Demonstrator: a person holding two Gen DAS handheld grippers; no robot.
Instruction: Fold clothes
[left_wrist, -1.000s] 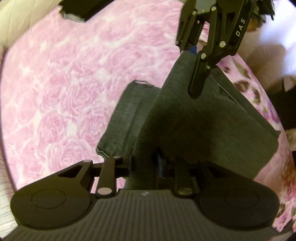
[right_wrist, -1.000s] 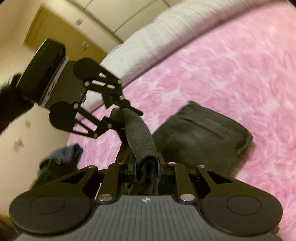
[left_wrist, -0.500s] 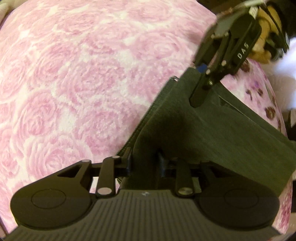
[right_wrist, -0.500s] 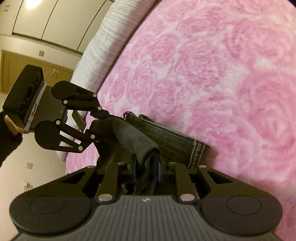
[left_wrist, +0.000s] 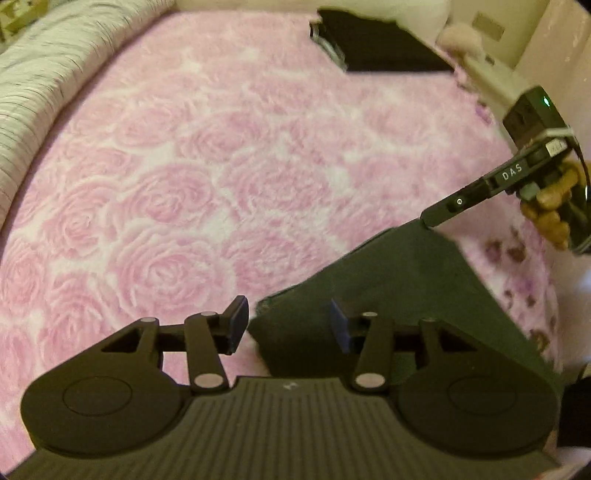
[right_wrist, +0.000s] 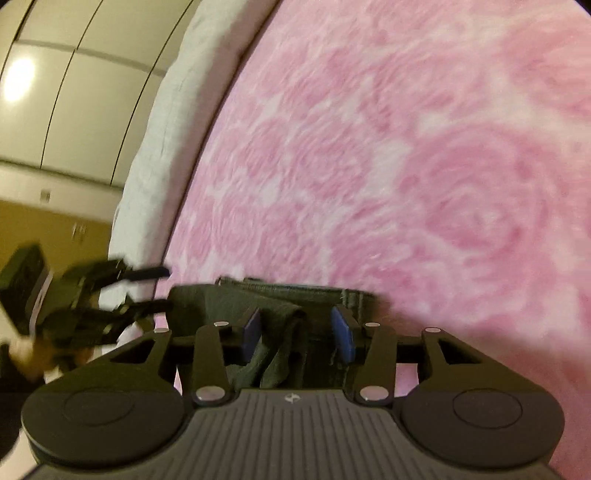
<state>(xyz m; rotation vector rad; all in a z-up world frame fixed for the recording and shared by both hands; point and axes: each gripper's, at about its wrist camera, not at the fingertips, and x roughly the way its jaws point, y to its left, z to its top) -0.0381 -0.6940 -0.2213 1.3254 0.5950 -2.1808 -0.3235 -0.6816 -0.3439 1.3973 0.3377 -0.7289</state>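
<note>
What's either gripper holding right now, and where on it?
Nothing. The left gripper and the right gripper are both open; the folded dark grey garment lies on the pink rose blanket, unclamped.

A pink rose-patterned blanket (left_wrist: 229, 177) was spread out, bordered at the left by a striped grey pillow (left_wrist: 40, 85).

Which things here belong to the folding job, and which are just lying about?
Job: dark grey garment; left gripper, open; right gripper, open; pink rose blanket as work surface.
Lying about: striped bedding; black flat object.
</note>
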